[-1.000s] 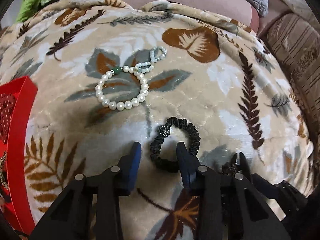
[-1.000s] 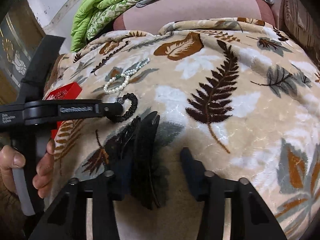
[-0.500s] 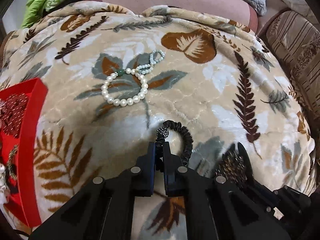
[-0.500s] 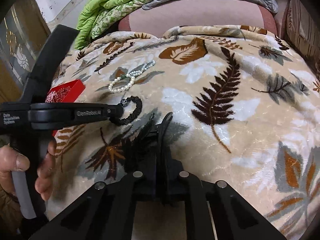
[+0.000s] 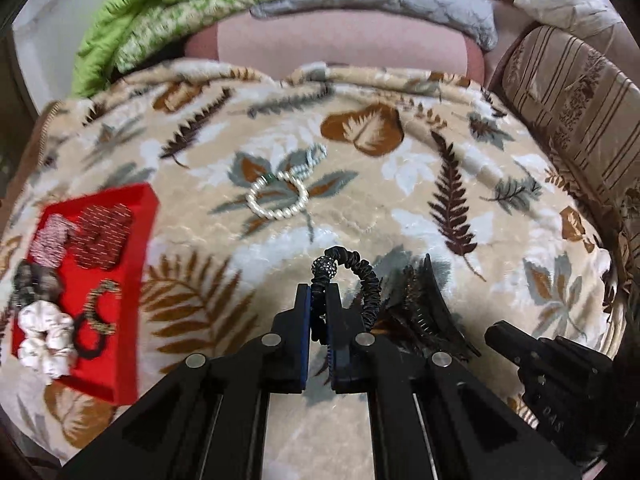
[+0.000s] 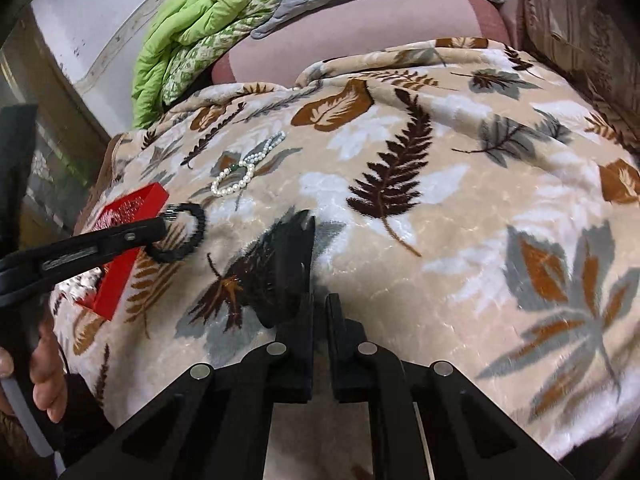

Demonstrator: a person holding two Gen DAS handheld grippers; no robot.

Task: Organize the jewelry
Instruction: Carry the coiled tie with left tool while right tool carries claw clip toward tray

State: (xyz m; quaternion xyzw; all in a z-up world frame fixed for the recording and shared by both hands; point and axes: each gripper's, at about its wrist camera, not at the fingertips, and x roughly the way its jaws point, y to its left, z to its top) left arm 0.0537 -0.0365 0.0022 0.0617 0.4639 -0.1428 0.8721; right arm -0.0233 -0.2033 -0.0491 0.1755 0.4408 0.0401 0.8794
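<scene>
Left wrist view: left tool pinching black hair tie, lifted above leaf-print blanket; pearl bracelet beyond the tie; red tray left of it

Right wrist view: right tool pinching black hair claw; pearl bracelet beyond the claw, red tray to its left

Only a few pale letters — perhaps "DAS" — show on the right gripper; nothing else is readable.
</scene>
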